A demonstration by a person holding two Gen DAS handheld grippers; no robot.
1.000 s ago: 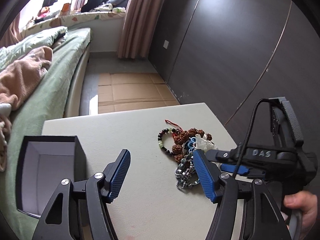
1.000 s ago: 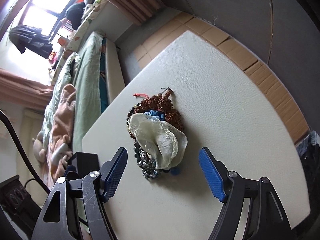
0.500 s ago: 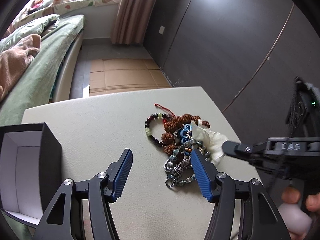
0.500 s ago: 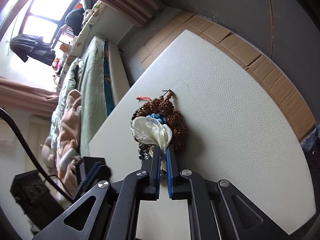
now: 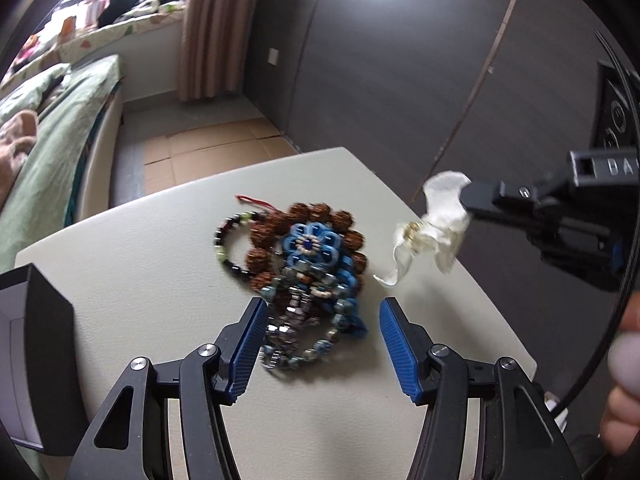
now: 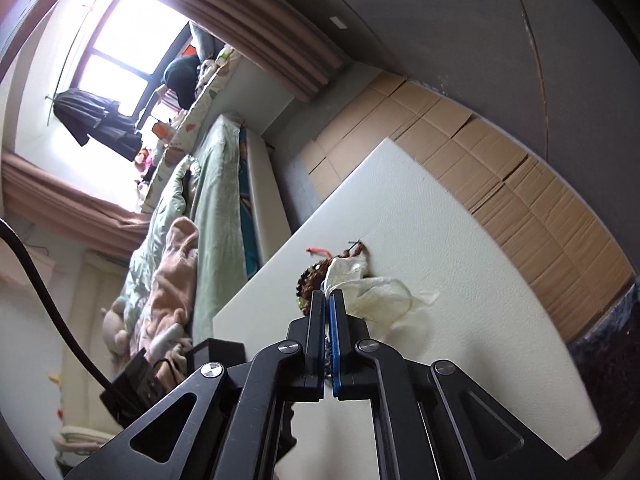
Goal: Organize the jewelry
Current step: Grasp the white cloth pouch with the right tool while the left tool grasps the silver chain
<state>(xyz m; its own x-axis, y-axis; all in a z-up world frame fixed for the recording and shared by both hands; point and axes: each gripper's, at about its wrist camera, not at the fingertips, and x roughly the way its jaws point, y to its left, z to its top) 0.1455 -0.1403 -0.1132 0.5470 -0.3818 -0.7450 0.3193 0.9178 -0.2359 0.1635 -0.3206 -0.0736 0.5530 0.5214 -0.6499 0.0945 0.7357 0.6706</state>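
Right gripper (image 6: pixel 327 300) pinching pouch (image 5: pixel 434 224) at 3 o'clock, left gripper (image 5: pixel 322 320) closing, nothing gripped, jewelry pile (image 5: pixel 308 264) between fingers, left view only: box (image 5: pixel 36 360) at 9 o'clock.

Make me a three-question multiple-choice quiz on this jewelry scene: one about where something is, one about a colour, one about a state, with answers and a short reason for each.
1. Where is the black box?
A. On the table's left side in the left wrist view
B. On the bed
C. On top of the jewelry pile

2. What colour is the flower-shaped woven piece on top of the jewelry pile?
A. Red
B. Blue
C. Yellow

3. What is the right claw doing?
A. Hanging open and empty
B. Pinching the black box
C. Shut on the sheer white pouch

Answers:
1 A: the box stands at the table's left edge, apart from the pile.
2 B: its looped petals are blue.
3 C: the pads press together on the pouch, which hangs clear of the table.
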